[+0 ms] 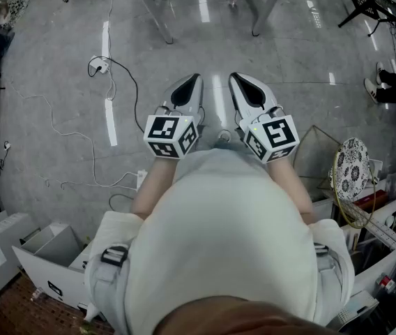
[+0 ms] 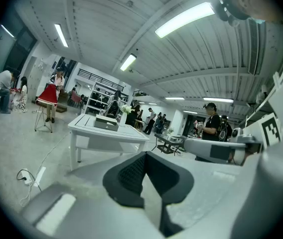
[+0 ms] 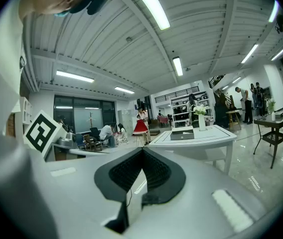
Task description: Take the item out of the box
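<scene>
grey box (image 3: pixel 184 134) far beyond right tongs (image 3: pixel 142 151)

Glossy grey tiled floor (image 1: pixel 51 40) with loose cables (image 1: pixel 134 82); white counter (image 3: pixel 201 136); ribbed ceiling (image 3: pixel 206 29) fitted with fluorescent strip lights (image 3: pixel 150 5).

- The right tongs (image 3: pixel 142 152) fill the lower half. Their dark ribbed pads meet at the tips, with nothing between them.
- At one o'clock from the tips stands a white counter (image 3: pixel 206 139). A flat grey box (image 3: pixel 184 135) lies on it, and a white vase (image 3: pixel 201 120) with pale flowers stands just beside the box, at its two o'clock.
- At twelve o'clock, farther off, is a person in a red skirt (image 3: pixel 140 126).
- At ten o'clock are seated people (image 3: pixel 106 132).
- At nine o'clock a marker cube (image 3: pixel 41 131) juts in.
- At three o'clock a dark side table (image 3: pixel 276 123) stands on the glossy floor (image 3: pixel 261 173).
- Ceiling lights (image 3: pixel 151 4) run overhead.
</scene>
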Demonstrator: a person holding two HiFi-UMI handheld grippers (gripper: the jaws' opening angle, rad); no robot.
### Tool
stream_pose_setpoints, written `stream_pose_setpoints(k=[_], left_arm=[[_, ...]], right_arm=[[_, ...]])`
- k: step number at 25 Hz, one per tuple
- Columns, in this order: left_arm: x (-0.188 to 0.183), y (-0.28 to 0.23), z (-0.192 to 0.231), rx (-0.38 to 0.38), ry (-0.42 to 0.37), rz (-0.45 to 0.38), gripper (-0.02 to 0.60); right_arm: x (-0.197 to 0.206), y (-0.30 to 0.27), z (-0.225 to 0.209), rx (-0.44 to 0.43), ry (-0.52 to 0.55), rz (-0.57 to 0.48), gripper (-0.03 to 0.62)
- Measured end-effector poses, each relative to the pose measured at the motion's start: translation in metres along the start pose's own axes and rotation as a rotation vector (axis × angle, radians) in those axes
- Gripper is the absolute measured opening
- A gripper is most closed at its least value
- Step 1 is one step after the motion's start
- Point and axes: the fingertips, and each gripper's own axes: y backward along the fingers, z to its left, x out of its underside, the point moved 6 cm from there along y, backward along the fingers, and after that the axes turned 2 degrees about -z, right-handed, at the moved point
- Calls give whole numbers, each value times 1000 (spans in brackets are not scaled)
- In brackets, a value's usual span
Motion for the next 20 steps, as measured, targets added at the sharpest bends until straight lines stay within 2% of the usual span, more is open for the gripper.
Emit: stream_pose_setpoints(k=[9, 20], left_arm=[[3, 27, -6, -14, 2, -19, 0], [6, 2, -23, -37, 21, -40, 2]], right_arm=[[-1, 15, 29, -34, 30, -13, -3], [-6, 17, -3, -83, 21, -37, -2]])
